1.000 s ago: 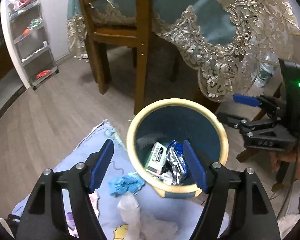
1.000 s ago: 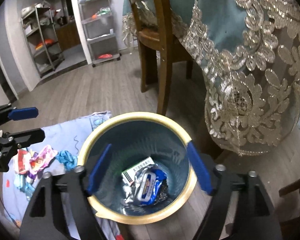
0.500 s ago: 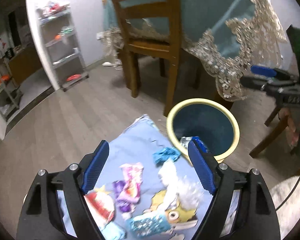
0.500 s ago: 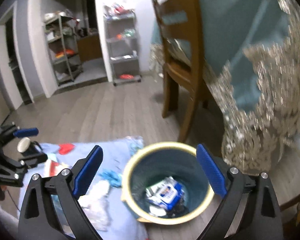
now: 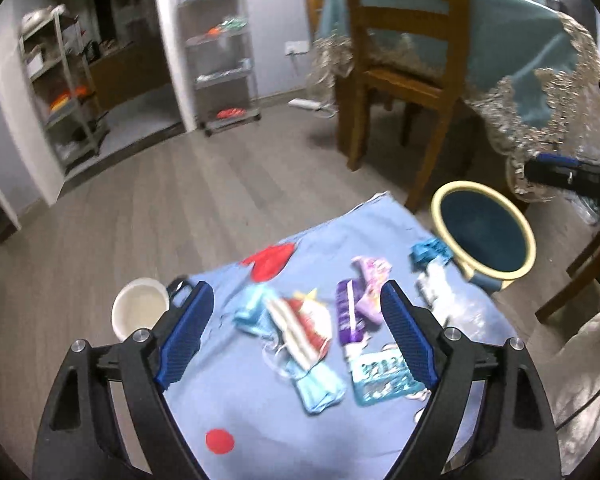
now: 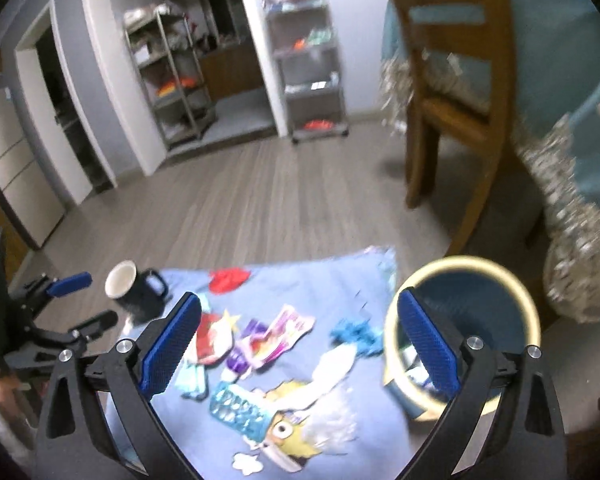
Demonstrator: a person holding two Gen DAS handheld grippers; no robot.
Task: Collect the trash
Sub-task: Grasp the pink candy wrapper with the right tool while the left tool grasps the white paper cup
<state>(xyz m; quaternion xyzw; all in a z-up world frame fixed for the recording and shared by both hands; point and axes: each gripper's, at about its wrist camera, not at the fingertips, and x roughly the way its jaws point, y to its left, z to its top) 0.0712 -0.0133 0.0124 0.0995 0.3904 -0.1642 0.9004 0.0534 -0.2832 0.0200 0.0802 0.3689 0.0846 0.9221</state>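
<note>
Several wrappers lie on a light blue cloth [image 5: 260,420] on the floor: a red and white one [image 5: 300,328], a purple one [image 5: 350,314], a pink one [image 5: 370,276], a teal packet [image 5: 380,380] and a blue scrap [image 5: 428,250]. A blue bin with a yellow rim [image 5: 484,232] stands at the cloth's right edge and holds trash [image 6: 414,364]. My left gripper [image 5: 296,336] is open and empty above the wrappers. My right gripper [image 6: 300,344] is open and empty above the cloth [image 6: 320,292], left of the bin [image 6: 460,320].
A dark mug [image 6: 134,292] with a white inside stands at the cloth's left corner. A wooden chair [image 5: 400,64] and a table under a teal lace-edged cloth [image 5: 532,56] stand behind the bin. Metal shelves [image 5: 220,52] line the far wall.
Both grippers have pulled back and swung left, away from over the bin to over the cloth and wrappers. Both stay open and empty.
</note>
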